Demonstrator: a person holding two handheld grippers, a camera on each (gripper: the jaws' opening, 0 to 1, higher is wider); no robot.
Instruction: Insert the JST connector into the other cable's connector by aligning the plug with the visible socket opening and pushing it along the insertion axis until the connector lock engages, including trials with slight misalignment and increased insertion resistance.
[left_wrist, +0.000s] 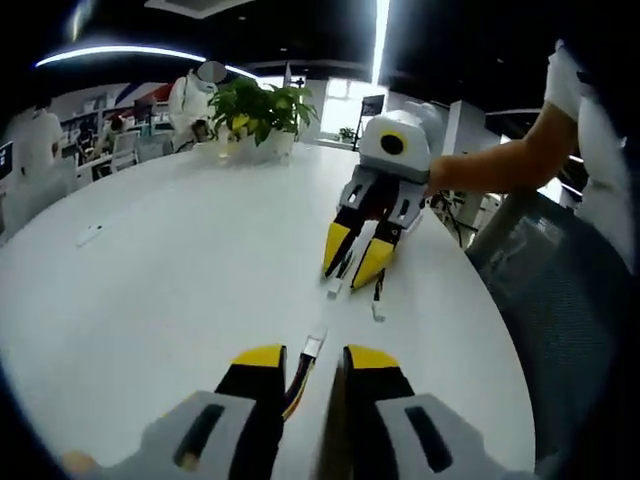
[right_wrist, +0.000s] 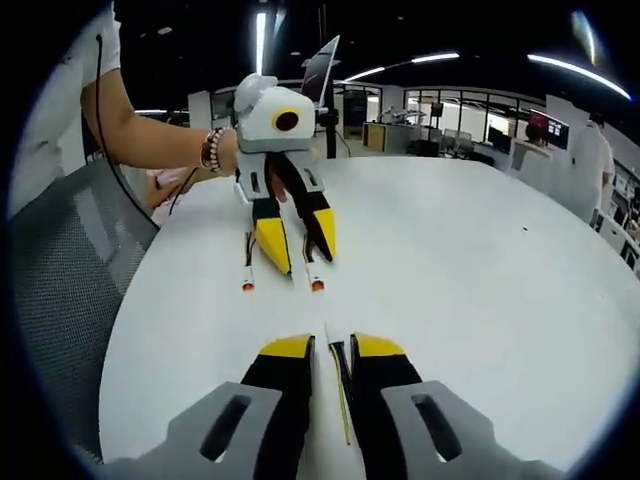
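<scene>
In the left gripper view our left hand-held gripper (left_wrist: 312, 362) pinches a wired cable (left_wrist: 298, 385), its white connector (left_wrist: 313, 346) poking out toward 12 o'clock over the white tabletop (left_wrist: 170, 280). At 1 o'clock the right hand-held gripper (left_wrist: 356, 270) faces us, jaws narrow on the other cable (left_wrist: 379, 295). In the right gripper view we see that cable's thin wires (right_wrist: 342, 385) clamped between our jaws. A potted plant (left_wrist: 258, 115) stands at 11 o'clock.

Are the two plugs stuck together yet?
No, not yet. The white plug held by the left gripper and the other plug at the right gripper lie apart, bare table between them.
</scene>
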